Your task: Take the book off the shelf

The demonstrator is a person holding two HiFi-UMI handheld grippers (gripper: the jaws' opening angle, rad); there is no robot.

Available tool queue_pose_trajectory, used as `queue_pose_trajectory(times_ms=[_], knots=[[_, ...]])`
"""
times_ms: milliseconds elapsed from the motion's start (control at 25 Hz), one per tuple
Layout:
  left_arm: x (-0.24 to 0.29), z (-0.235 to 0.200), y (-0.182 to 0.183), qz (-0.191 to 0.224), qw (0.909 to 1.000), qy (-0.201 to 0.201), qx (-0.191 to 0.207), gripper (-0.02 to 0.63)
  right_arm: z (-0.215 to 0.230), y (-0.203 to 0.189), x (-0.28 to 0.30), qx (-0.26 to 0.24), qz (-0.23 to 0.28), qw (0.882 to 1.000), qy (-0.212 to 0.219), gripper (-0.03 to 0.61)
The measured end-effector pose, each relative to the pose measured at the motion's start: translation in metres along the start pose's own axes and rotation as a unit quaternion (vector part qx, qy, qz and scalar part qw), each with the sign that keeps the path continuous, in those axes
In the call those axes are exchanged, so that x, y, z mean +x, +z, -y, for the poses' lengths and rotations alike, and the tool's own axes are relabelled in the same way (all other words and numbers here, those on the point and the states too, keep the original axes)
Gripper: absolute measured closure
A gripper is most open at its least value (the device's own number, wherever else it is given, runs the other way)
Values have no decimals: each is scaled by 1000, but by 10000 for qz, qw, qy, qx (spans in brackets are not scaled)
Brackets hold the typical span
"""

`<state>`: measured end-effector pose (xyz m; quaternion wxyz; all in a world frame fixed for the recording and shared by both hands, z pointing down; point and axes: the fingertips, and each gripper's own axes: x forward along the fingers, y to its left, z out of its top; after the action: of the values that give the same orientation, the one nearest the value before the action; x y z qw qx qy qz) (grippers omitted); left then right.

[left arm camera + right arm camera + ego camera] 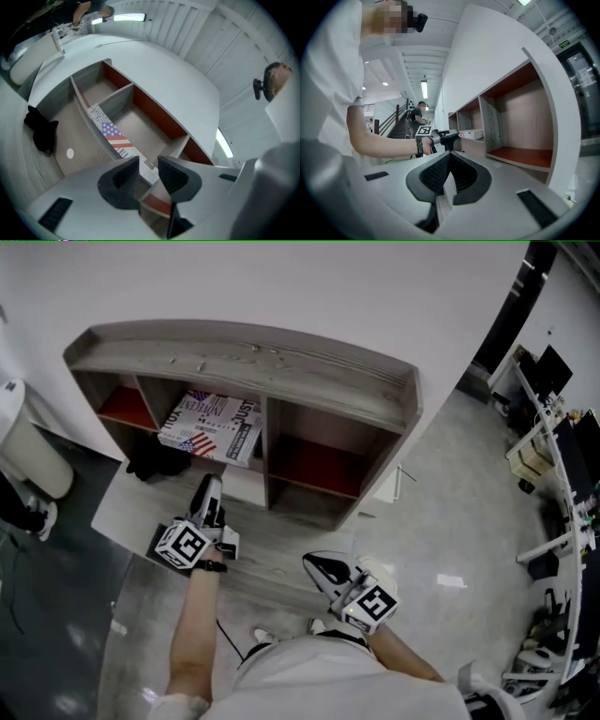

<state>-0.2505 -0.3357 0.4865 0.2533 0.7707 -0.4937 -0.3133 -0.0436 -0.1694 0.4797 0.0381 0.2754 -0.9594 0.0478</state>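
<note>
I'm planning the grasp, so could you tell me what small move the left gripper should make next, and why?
Probably open the left gripper wider and ease it forward: its jaws stand only slightly apart and empty, short of the flag-covered book lying in the shelf.

- My left hand-held gripper (pixel 149 168) has a smooth, matt, pale grey plastic shell. Its pads (pixel 125 176) are black, finely ribbed and look rubbery.
- My right hand-held gripper (pixel 449 157) is made the same way, in matt pale plastic with black ribbing.
- Ahead of my left hand-held gripper, the shelf (pixel 281 362) is matt grey wood grain, with smooth red-brown panels inside.
- The book (pixel 211 427) in it has a smooth printed paper cover.
- Left of that hand-held gripper, a black thing (pixel 155 463) looks like soft, matt cloth.
- Right of my right hand-held gripper, the floor (pixel 450 521) is pale, polished and glossy.
</note>
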Motion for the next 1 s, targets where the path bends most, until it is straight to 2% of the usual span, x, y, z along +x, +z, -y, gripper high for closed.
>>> queue_pose_trajectory(times_ms=[80, 160, 320, 400, 520, 600, 760, 840, 1000], knots=[[7, -13, 1, 180, 9984, 166, -509, 479, 2, -4, -7, 3, -77, 9999, -66, 555], [14, -25, 0, 231, 9957, 307, -842, 433, 4, -6, -13, 37, -104, 9998, -151, 555], [34, -33, 9, 572, 9899, -1, -1297, 377, 4, -8, -25, 34, -171, 9996, -236, 555], [42, -41, 16, 728, 9869, 57, -1436, 343, 2, -9, -29, 12, -195, 9995, -244, 555], [55, -48, 25, 898, 9843, 94, -1514, 299, 0, -15, -35, 56, -293, 9992, -278, 555], [62, -54, 28, 935, 9848, 254, -1445, 279, 0, -19, -39, 112, -343, 9988, -321, 555], [80, -62, 27, 687, 9903, 465, -1112, 222, 1, -25, -46, 152, -397, 9983, -404, 555], [86, -63, 26, 567, 9914, 529, -1057, 213, 1, -26, -52, 165, -424, 9979, -461, 555], [96, -69, 26, 574, 9891, 632, -1199, 212, 8, -31, -66, 218, -441, 9968, -637, 555]])
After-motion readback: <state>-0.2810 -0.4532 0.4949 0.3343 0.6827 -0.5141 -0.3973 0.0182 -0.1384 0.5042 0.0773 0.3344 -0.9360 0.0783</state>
